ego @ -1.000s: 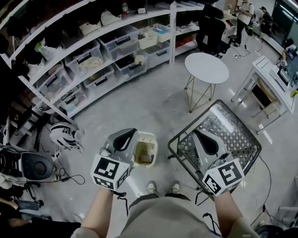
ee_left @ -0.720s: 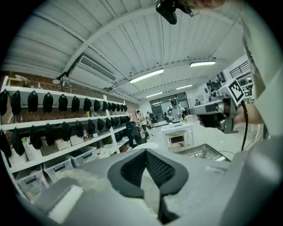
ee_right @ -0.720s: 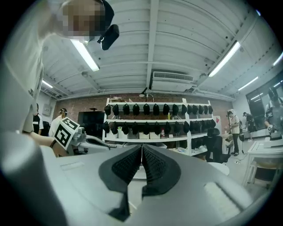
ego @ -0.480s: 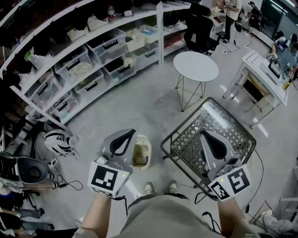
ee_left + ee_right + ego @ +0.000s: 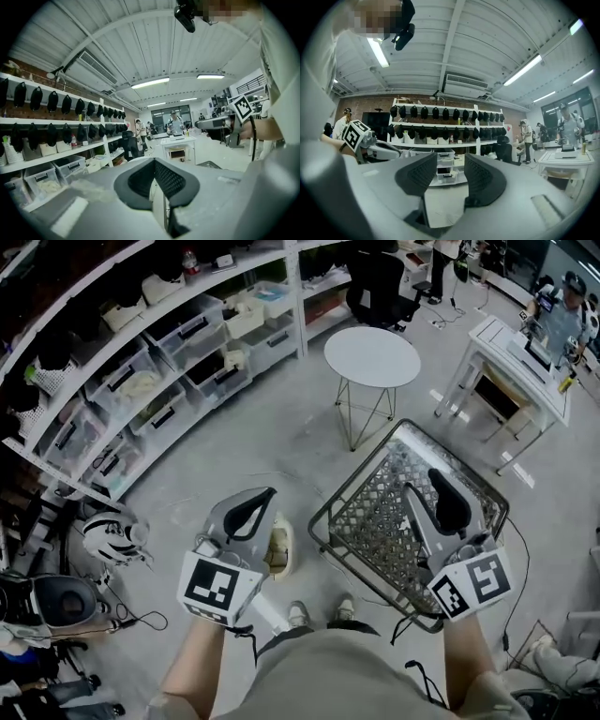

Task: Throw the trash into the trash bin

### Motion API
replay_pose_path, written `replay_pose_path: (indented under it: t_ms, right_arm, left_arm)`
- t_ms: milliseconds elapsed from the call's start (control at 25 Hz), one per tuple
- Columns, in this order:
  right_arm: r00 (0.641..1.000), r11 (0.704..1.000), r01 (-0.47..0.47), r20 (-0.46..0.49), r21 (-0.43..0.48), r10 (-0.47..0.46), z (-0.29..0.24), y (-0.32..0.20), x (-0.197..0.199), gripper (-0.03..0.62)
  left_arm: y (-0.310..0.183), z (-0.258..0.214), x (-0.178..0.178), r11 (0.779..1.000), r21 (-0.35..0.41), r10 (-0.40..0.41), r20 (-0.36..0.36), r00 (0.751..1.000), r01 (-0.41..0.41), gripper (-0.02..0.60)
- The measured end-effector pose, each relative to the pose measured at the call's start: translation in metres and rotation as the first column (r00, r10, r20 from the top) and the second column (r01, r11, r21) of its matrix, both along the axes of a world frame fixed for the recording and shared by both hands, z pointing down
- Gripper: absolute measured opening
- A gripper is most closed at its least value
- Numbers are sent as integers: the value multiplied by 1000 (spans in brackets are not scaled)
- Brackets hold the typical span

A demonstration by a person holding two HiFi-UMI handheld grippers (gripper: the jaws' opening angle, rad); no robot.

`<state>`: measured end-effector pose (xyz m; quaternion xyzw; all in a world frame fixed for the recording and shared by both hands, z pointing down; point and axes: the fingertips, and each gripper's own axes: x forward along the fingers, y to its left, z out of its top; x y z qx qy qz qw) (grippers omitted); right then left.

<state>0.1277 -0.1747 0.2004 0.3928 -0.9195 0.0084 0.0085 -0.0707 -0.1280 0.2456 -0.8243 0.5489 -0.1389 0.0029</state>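
A cream trash bin (image 5: 279,546) stands on the floor by my feet, mostly hidden under my left gripper (image 5: 266,495). What lies in it cannot be seen. The left gripper (image 5: 154,161) is held out level with its pads together and nothing between them. My right gripper (image 5: 424,484) hovers over a wire mesh basket (image 5: 366,512). Its jaws have just been opening, and the gap between the pads of the right gripper (image 5: 450,165) holds nothing. Each gripper shows in the other's view, the right one (image 5: 220,123) and the left one (image 5: 375,149).
A round white table (image 5: 372,357) stands beyond the basket, and a white desk (image 5: 511,352) is at the far right. Long shelves with plastic boxes (image 5: 141,381) run along the left. Cables and a striped object (image 5: 108,535) lie at the lower left. People stand far back.
Both grippers have moved forward and the scene has slid toward me. The bin, plainly visible before, is now largely covered by the left gripper. The right jaws have parted.
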Motion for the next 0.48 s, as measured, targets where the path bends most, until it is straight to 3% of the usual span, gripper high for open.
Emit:
replay_pose_path:
  t_ms: [240, 480]
  right_arm:
    - [994, 992, -98, -51, -75, 94, 50, -29, 42, 229]
    - [976, 965, -197, -128, -171, 177, 118, -50, 82, 249]
  left_arm:
    - [-41, 40, 43, 992, -59, 114, 72, 991, -110, 3]
    - [-72, 77, 86, 971, -133, 209, 56, 976, -200, 3]
